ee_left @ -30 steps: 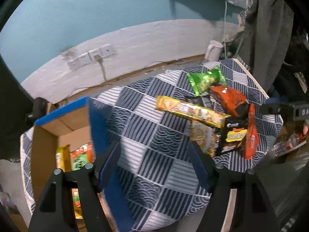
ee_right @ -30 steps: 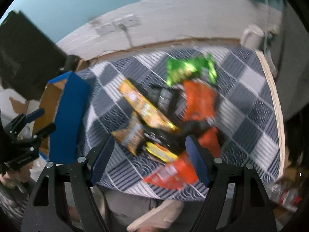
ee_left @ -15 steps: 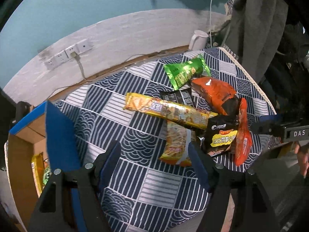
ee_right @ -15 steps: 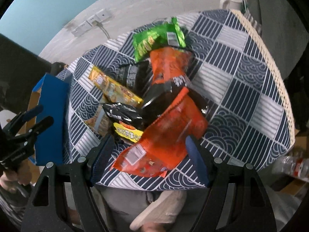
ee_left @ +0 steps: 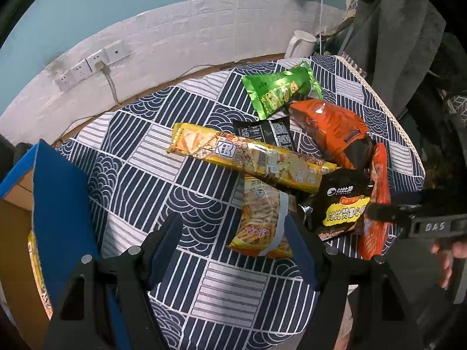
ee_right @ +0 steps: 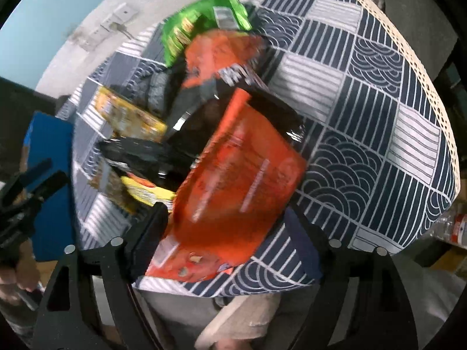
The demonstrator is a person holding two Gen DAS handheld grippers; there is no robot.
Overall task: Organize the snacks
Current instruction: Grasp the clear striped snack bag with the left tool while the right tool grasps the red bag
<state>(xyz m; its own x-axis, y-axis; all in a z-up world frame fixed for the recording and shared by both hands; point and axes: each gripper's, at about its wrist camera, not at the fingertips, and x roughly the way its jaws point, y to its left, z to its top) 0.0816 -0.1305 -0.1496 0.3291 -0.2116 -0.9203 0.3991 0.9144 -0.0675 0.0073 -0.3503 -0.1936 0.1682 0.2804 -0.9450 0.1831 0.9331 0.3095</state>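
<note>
Several snack packs lie piled on a round table with a navy patterned cloth [ee_left: 163, 175]. There is a long yellow biscuit pack [ee_left: 251, 157], a green bag [ee_left: 280, 90], an orange bag [ee_left: 332, 128], a black-and-yellow bag [ee_left: 344, 204], a small yellow chip bag [ee_left: 262, 224] and a flat red-orange bag [ee_right: 239, 192]. My left gripper [ee_left: 233, 233] is open just in front of the small yellow chip bag. My right gripper [ee_right: 224, 227] is open, with the red-orange bag lying between its fingers. The right gripper also shows in the left wrist view [ee_left: 388, 213], at the red-orange bag's edge [ee_left: 379, 180].
A blue cardboard box [ee_left: 58, 204] with snacks inside stands at the table's left edge; it also shows in the right wrist view [ee_right: 49, 192]. A white kettle [ee_left: 300, 43] and wall sockets [ee_left: 93, 64] are behind the table. Dark cloth hangs at right.
My left gripper has swung right from the box toward the snack pile. My right gripper has moved in low over the pile until the red-orange bag sits between its fingers.
</note>
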